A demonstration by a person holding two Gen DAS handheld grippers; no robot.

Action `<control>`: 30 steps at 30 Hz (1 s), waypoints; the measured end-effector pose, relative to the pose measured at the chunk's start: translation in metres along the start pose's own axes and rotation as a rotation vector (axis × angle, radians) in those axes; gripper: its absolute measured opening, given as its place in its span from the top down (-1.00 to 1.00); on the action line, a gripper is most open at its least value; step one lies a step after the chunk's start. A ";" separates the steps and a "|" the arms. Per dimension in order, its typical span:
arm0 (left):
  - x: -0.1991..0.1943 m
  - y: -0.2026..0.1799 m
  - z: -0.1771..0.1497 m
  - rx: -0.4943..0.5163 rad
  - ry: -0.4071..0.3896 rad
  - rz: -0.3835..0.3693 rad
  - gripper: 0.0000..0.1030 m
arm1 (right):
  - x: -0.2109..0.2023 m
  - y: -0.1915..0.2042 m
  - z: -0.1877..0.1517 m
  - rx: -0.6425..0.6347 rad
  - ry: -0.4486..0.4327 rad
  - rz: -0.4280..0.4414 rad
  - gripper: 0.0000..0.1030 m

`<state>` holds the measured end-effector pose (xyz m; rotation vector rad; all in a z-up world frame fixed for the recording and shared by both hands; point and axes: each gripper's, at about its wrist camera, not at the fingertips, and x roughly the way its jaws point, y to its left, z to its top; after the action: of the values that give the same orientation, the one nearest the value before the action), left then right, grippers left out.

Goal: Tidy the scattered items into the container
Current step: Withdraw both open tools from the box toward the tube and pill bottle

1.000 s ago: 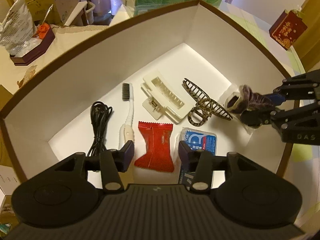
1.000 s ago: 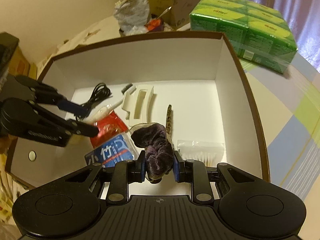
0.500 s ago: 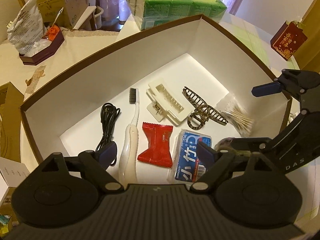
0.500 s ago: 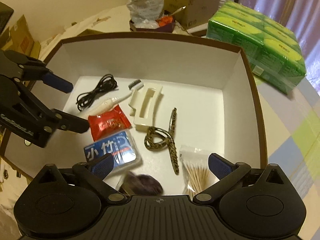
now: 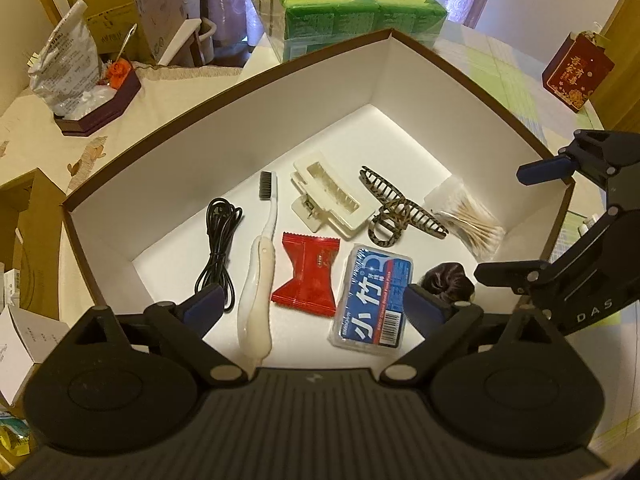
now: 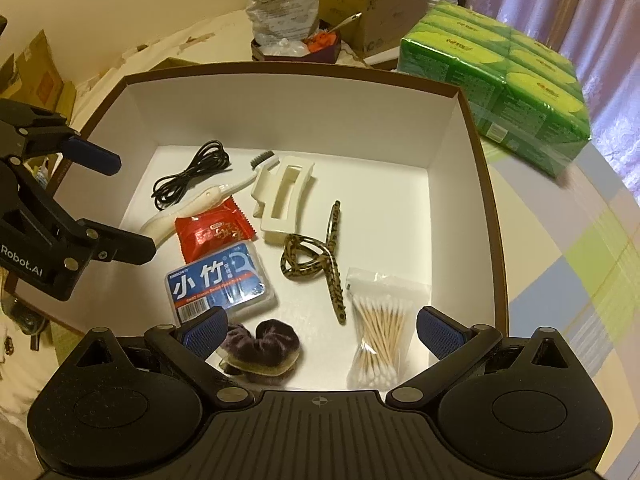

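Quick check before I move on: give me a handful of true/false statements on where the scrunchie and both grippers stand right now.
1. The purple scrunchie lies on the floor of the box. True.
2. The right gripper is shut on the scrunchie. False: its fingers are spread wide and hold nothing.
3. The left gripper is open. True.
4. The cotton swabs lie outside the box. False: the bag lies inside, beside the leopard-print hair claw.

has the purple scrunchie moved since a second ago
Yes. It left the right gripper, whose jaws are now open, and dropped to the box floor. The scrunchie lies just below the blue packet, left of the cotton swabs.
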<state>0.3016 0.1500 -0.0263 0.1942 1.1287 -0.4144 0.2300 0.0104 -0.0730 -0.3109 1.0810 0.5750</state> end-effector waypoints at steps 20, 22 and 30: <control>-0.042 -0.038 -0.025 -0.009 -0.074 0.072 -0.87 | -0.052 0.005 -0.034 -0.002 -0.113 -0.004 -1.00; -0.047 -0.043 -0.029 -0.014 -0.079 0.080 -0.87 | -0.056 0.004 -0.039 0.000 -0.120 -0.001 -1.00; -0.061 -0.070 -0.049 -0.021 -0.081 0.120 -0.88 | -0.072 0.002 -0.066 -0.006 -0.141 0.025 -1.00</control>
<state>0.2095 0.1177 0.0118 0.2239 1.0361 -0.3012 0.1554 -0.0423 -0.0386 -0.2586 0.9482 0.6132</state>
